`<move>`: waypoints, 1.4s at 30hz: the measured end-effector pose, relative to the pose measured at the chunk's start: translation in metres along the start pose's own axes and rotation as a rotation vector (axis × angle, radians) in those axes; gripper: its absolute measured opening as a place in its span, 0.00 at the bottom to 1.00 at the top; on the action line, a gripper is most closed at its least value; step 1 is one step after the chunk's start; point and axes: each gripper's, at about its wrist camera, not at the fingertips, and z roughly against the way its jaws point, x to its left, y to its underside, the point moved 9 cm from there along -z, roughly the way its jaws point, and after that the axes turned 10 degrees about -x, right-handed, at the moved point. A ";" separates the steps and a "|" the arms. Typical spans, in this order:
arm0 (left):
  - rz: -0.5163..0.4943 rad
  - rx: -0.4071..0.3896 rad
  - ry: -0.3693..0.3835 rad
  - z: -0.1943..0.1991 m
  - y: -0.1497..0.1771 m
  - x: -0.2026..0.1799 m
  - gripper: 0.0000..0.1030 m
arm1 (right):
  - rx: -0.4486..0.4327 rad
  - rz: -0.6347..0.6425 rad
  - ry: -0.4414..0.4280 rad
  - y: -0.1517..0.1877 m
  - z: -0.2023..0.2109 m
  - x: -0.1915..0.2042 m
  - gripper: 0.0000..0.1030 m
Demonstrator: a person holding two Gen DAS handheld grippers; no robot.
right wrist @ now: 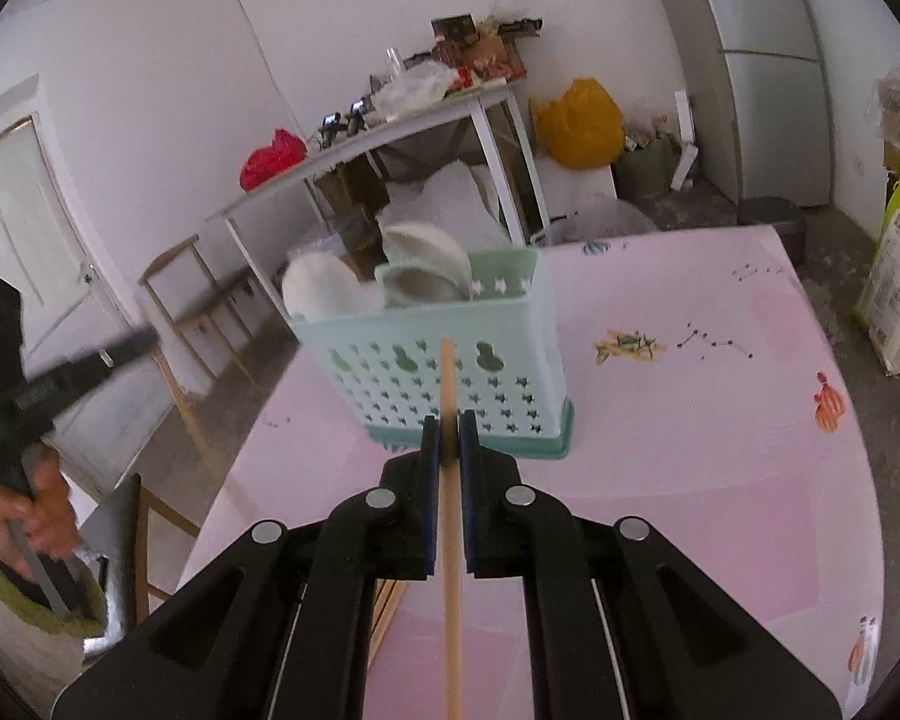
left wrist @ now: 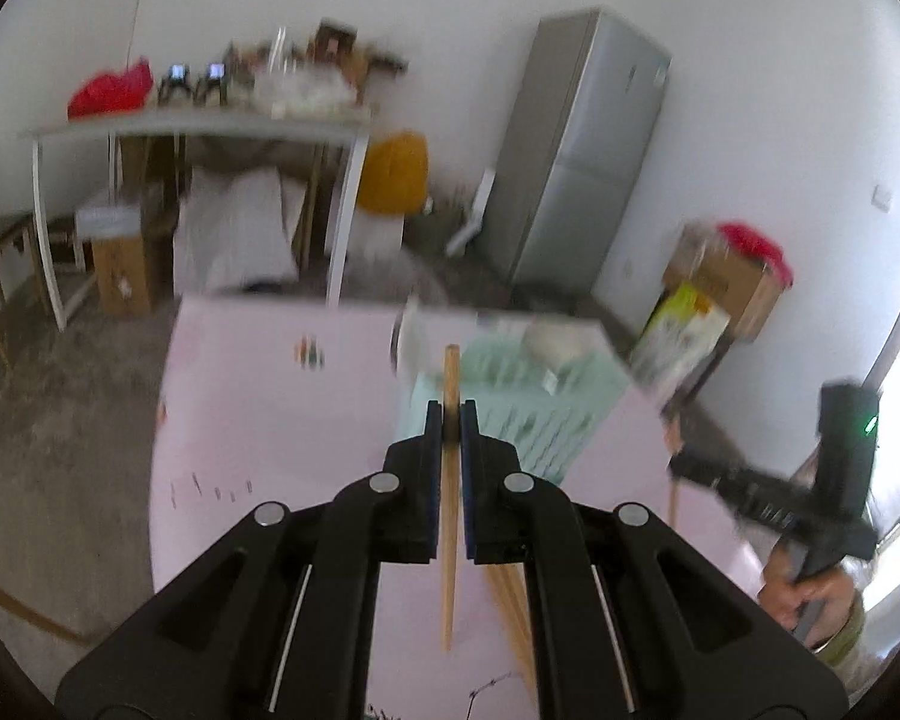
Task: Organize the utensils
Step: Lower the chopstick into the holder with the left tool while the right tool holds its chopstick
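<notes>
The left gripper is clenched on a slim, pale wooden chopstick, its blue-lined pads pressing the stick near the upper end so that only a short stub shows beyond them, while the long remainder hangs back under the gripper body. The right gripper grasps a second wooden chopstick in the same way, a short length past the tips and the rest trailing toward the camera. Both sticks are lifted clear of the pink patterned counter.

A loose bundle of further chopsticks lies on the counter at the near edge, just right of the left gripper's body. The mint-green perforated plastic utensil basket stands upright on the far part of the counter, ahead of both grippers, with pale round spoon bowls sticking out of its top. Which compartment is free cannot be told.

A chopstick like this is likely very light and stiff, with a smooth surface that could let it pivot or slip in the pads. Held so near one end, the long free part may swing; a hold nearer the middle would probably steady it. The slender tip must be lined up with the basket's open top, or it could catch on the rim or tip the light basket.
</notes>
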 end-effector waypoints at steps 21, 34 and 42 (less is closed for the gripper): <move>-0.015 -0.305 0.094 -0.028 -0.142 -0.046 0.04 | 0.007 -0.016 0.008 0.000 -0.010 -0.003 0.06; 0.043 -0.129 0.110 -0.110 -0.059 -0.032 0.05 | 0.010 -0.014 0.011 -0.001 -0.010 -0.003 0.06; 0.030 -0.119 0.094 -0.072 -0.027 -0.016 0.28 | -0.055 0.009 -0.008 -0.020 0.008 0.011 0.06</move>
